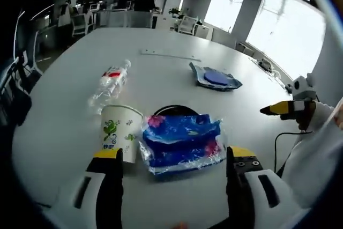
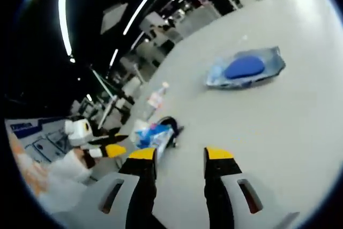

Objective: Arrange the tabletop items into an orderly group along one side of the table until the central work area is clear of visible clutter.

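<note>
Holding our left gripper (image 1: 174, 159) with jaws wide around a blue tissue pack (image 1: 182, 142) on the white table (image 1: 161, 79); paper cup (image 1: 120, 127) touching the pack, plastic bottle (image 1: 110, 84) beyond, blue pouch (image 1: 215, 76) well apart. Our right gripper (image 2: 181, 155) hovers, jaws parted, grasping nothing.

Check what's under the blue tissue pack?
A dark round opening in the table shows past the blue tissue pack's far edge. The pack covers the rest of it.
</note>
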Available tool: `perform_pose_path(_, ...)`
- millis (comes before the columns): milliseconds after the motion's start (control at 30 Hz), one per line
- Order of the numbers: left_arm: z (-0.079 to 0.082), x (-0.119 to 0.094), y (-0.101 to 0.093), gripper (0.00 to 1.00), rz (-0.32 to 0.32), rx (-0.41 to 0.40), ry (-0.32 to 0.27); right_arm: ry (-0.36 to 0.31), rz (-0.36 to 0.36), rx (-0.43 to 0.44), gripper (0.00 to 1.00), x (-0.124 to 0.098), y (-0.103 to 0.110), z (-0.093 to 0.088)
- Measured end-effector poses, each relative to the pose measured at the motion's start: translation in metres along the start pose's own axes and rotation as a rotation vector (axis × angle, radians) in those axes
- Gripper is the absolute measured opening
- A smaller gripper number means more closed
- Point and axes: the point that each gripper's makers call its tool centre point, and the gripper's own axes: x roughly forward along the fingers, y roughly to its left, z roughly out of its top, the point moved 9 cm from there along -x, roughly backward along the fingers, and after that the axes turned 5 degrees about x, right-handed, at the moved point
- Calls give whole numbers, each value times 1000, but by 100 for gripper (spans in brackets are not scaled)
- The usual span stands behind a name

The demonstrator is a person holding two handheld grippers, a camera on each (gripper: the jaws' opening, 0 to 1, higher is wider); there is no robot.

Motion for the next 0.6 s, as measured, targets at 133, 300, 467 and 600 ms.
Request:
perform_pose_path(133, -2, 0, 4, 74, 22, -15, 5, 28, 23, 20, 33, 11, 5, 1)
perform_pose_path(300, 1, -2, 5, 74, 32, -35, -18, 57, 39, -25, 32, 18, 12, 4)
perform_pose_path(467, 2, -1, 7, 75, 33, -58, -30, 57, 28, -12, 32, 15, 6, 3)
perform_pose_path(600, 3, 0, 6, 75, 29, -49, -25, 46, 21, 12, 32, 13, 3, 2)
